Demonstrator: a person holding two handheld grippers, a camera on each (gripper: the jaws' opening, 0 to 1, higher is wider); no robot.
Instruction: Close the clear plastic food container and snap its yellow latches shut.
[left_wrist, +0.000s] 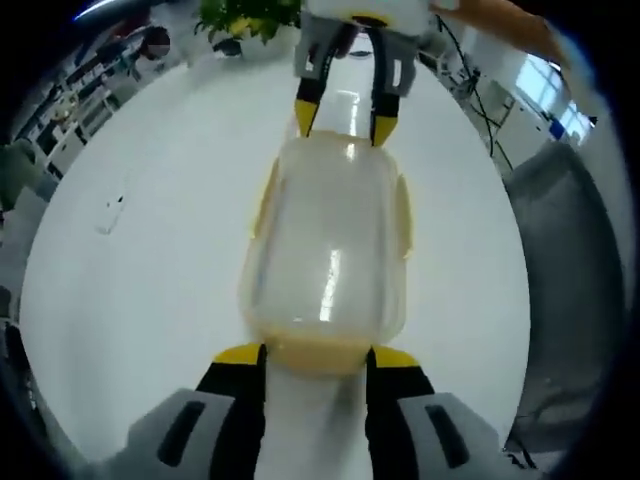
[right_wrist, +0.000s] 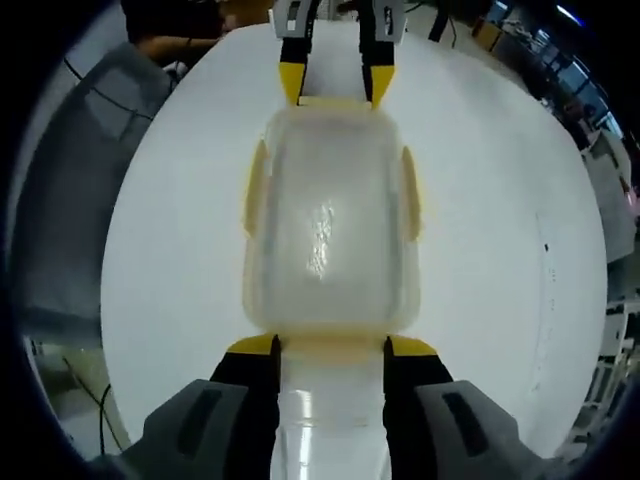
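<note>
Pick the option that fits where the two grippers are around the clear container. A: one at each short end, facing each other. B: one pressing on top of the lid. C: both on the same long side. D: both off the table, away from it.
A: the left gripper sits at one short end of the container and the right gripper at the opposite end.

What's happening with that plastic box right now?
Left gripper and right gripper open at opposite ends of container. Lid on, side latches flared out. White table, nothing blocking.

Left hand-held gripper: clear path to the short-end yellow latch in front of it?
Probably yes. The left hand-held gripper sits open right at that end latch of the container, nothing between; the right hand-held gripper is at the far end.
</note>
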